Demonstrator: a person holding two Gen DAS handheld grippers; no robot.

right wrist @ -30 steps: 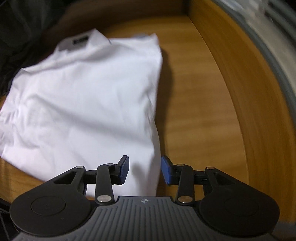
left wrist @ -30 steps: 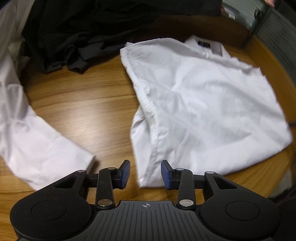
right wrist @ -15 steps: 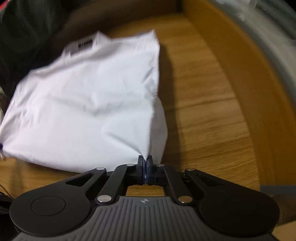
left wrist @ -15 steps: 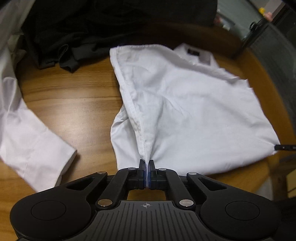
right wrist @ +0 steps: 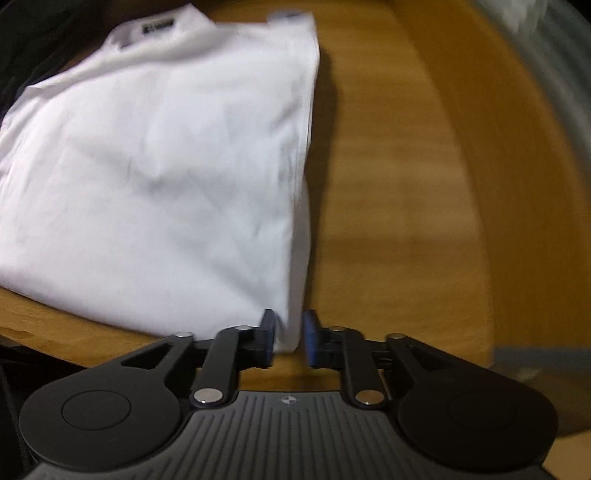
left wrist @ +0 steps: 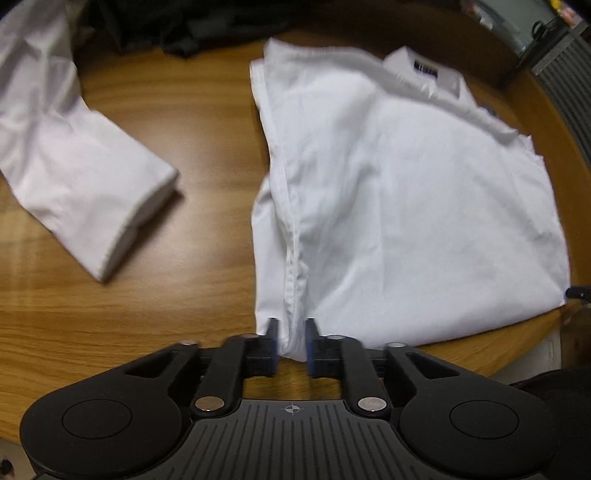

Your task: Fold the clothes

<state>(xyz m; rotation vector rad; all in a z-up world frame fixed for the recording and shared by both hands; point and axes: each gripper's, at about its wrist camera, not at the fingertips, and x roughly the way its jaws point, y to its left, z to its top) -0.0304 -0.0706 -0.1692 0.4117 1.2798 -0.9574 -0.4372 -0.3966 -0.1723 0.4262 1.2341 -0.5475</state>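
Two views down onto a wooden worktop (left wrist: 155,295), and a white shirt (left wrist: 406,206) lies folded into a rough rectangle across it, its collar with a dark label (left wrist: 425,68) turned toward the far edge. The near hem of the shirt reaches almost to the near edge of the worktop.

The left tongs (left wrist: 291,341) sit over the shirt's near left corner. Their jaws have just been opening, and now they stand a little apart with the stitched seam of the corner lying loosely between the blue pads; the cloth is in the gap, but the pads do not press on it.

Over on the other side, the right tongs (right wrist: 288,334) are at the shirt's (right wrist: 155,177) near right corner. The same story there: jaws just opening, parted a little, the folded corner drooping between the pads and not pinched. The right-hand fold of the shirt runs straight toward the far edge, with bare wood (right wrist: 388,192) to its right.

To the left of the shirt, well apart from it, a loose white sleeve (left wrist: 74,177) with its cuff end lies across the worktop. Dark clothing (left wrist: 192,26) is heaped along the far edge, behind both white pieces. The picture is a touch blurred on the right side.
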